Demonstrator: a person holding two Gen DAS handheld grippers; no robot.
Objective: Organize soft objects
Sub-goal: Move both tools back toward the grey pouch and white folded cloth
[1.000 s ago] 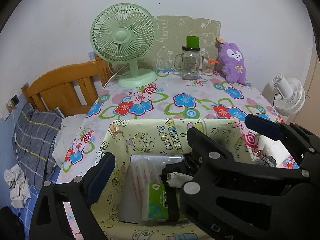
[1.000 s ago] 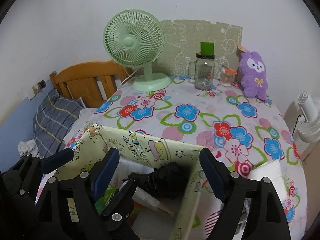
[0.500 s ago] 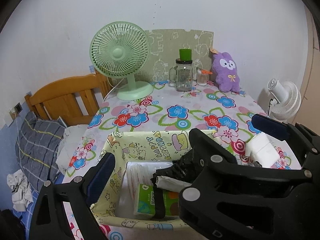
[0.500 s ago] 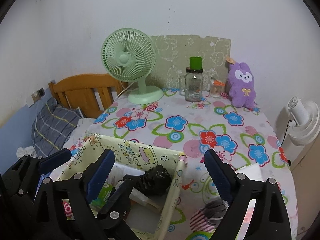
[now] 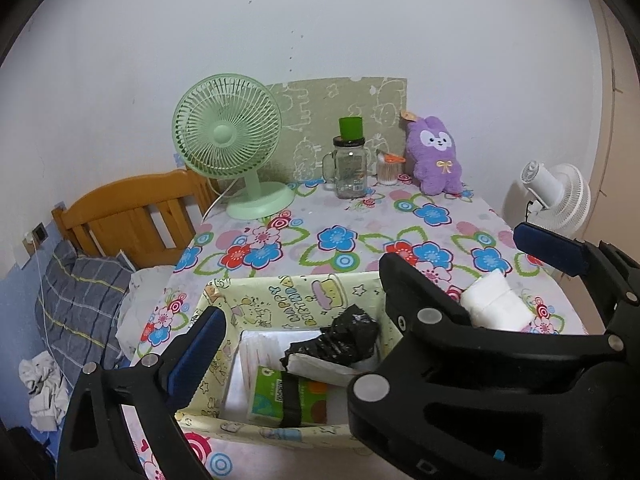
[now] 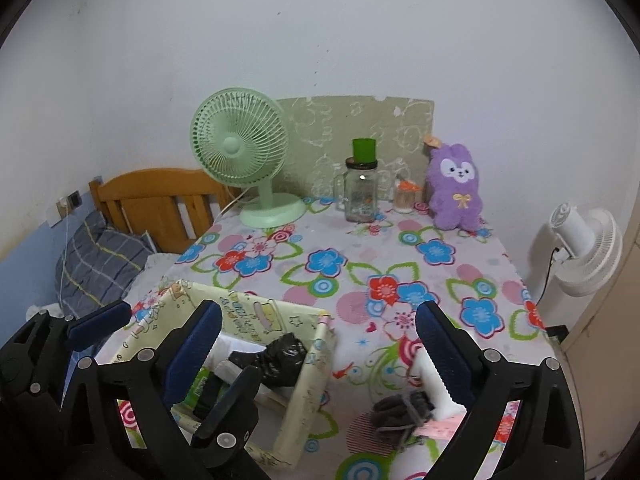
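Note:
A pale yellow cartoon-print fabric box point(image 5: 288, 300) point(image 6: 240, 312) stands at the near edge of the flowered table. Inside lie a crumpled black bag point(image 5: 340, 340) point(image 6: 284, 356), a green tissue pack point(image 5: 276, 396) and a white packet. My left gripper point(image 5: 368, 284) is open and empty above the box. My right gripper point(image 6: 318, 340) is open and empty, with the box's right wall between its fingers. A white folded pack point(image 5: 496, 308) point(image 6: 432, 380) and a grey cloth bundle point(image 6: 400, 412) lie right of the box. A purple plush rabbit point(image 5: 434, 156) point(image 6: 456, 188) sits at the back.
A green desk fan point(image 5: 236, 148) point(image 6: 248, 156), a glass jar with a green lid point(image 5: 350, 164) point(image 6: 362, 184) and a small pot stand at the back by the wall. A wooden headboard point(image 5: 136, 212) and bedding are left. A white fan point(image 5: 556, 196) stands right.
Both grippers have pulled back and up from the box, so more of the table shows. The box contents have not moved. Both stay open.

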